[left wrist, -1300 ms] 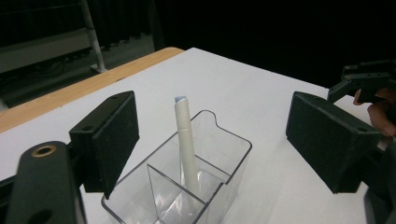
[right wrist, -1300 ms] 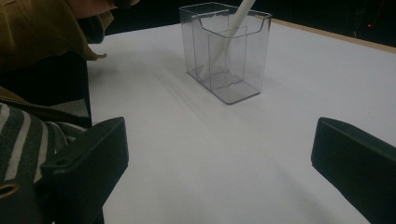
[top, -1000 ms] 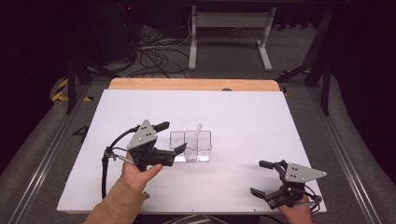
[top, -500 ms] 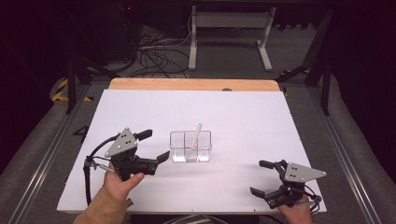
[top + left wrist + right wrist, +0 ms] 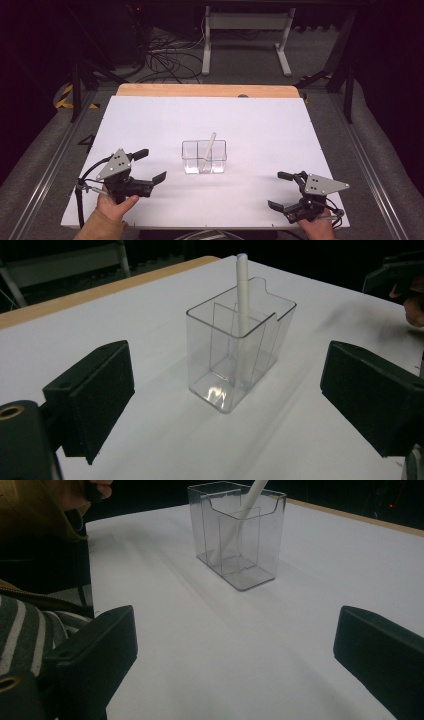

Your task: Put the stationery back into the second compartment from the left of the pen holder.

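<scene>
At table centre, a pen [image 5: 211,144] leans inside the clear holder [image 5: 204,157]. Both grippers sit empty with jaws apart, left gripper [image 5: 148,169] at eight o'clock, right gripper [image 5: 280,191] at four o'clock. To finish well, I judge both should rest low, well apart from the holder, so nothing tips it.

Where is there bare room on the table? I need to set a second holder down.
The white table is bare behind the clear holder with its white pen, up to the wooden edge. The strip between the left gripper and right gripper is also bare. The near corners are crowded.
</scene>
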Available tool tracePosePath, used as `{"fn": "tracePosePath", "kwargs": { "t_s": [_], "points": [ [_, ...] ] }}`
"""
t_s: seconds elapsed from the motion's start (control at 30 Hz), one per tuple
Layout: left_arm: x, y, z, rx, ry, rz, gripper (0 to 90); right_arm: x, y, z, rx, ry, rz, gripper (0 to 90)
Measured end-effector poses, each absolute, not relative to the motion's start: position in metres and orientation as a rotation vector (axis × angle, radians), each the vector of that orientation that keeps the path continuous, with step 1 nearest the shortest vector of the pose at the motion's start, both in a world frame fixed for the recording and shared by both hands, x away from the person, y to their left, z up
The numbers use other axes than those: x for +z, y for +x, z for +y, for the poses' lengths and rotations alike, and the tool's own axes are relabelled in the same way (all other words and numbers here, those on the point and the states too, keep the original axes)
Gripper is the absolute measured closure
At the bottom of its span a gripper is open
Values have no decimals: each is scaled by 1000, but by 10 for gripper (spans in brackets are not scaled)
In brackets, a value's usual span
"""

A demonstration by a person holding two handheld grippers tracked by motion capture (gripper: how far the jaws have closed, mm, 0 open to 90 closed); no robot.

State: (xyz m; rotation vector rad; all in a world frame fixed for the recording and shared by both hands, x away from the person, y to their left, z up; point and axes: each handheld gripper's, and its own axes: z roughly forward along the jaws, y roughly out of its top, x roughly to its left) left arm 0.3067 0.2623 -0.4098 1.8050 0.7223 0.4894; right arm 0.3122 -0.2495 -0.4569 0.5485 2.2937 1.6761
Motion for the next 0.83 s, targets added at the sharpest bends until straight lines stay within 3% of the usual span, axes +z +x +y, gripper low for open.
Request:
{"fn": "tracePosePath", "kwargs": {
  "t_s": [0.53, 0.83],
  "points": [
    [-451, 289, 298, 513, 1814, 774, 69, -458, 313, -249, 1668, 554, 2290, 44],
    [-453, 289, 303, 491, 1771, 818, 66, -458, 314, -248, 1661, 556, 2293, 42]
  ]
}}
